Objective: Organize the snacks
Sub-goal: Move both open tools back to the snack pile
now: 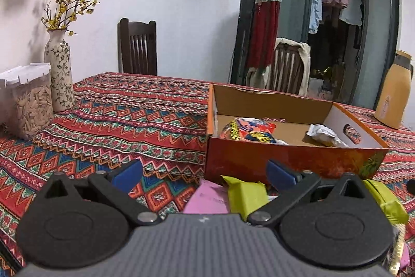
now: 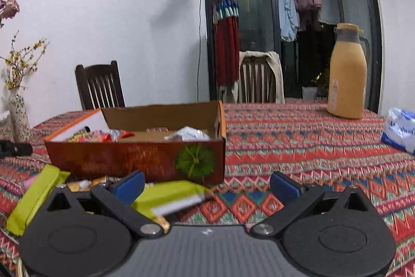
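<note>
An open orange cardboard box point(image 1: 293, 160) point(image 2: 135, 157) stands on the patterned tablecloth. It holds a bright red-yellow snack bag point(image 1: 246, 130) point(image 2: 90, 136) and a silver-white wrapper point(image 1: 324, 134) point(image 2: 186, 134). In front of the box lie loose snacks: lime-green packets point(image 1: 246, 194) point(image 2: 166, 196) point(image 2: 36, 196) and a pink packet point(image 1: 207, 199). My left gripper point(image 1: 205, 173) is open, low over the pink and green packets, holding nothing. My right gripper point(image 2: 207, 186) is open too, and a green packet lies by its left finger.
A floral vase point(image 1: 59, 69) and a clear jar of seeds point(image 1: 28, 105) stand at the left. A tan thermos jug point(image 2: 347, 72) and a blue-white plastic bag point(image 2: 400, 131) sit at the right. Two chairs point(image 2: 99, 85) stand behind the table.
</note>
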The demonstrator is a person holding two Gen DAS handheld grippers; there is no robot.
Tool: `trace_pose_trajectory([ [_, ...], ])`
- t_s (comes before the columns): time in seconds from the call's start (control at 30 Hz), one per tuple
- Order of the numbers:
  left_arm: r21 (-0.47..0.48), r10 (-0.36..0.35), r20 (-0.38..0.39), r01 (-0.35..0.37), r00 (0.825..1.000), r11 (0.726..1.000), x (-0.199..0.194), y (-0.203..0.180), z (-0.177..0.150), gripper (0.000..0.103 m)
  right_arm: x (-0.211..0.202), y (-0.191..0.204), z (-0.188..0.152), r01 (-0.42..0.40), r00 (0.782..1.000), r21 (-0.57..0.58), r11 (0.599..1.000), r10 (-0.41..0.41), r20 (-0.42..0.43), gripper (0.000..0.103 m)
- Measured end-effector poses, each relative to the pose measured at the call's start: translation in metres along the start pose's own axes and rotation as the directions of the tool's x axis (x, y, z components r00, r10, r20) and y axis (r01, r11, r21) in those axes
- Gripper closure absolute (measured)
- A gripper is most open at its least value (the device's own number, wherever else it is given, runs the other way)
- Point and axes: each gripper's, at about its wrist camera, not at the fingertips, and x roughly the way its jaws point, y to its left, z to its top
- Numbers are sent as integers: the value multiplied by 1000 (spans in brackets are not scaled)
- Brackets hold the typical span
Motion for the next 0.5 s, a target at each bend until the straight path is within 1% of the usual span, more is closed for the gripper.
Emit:
trace_pose_trajectory([
  [0.1, 0, -9, -3, 9, 1000, 1000, 0, -3, -6, 0, 0, 0, -5, 4, 1000, 2, 1000, -4, -9, 0],
  [0.2, 10, 4, -5, -4, 1000, 1000, 2, -6, -11, 0, 2, 2, -9, 7, 1000, 0, 1000, -7, -16, 0],
  [0.33, 1, -9, -7, 9, 1000, 1000, 5, -5, -13, 0, 8, 2, -12, 7, 999, -2, 1000, -7, -37, 0],
  [0.5, 5, -19, -25, 19, 1000, 1000, 9, -6, -14, 0, 8, -1, -11, -2, 999, 14, 1000, 3, -32, 0],
])
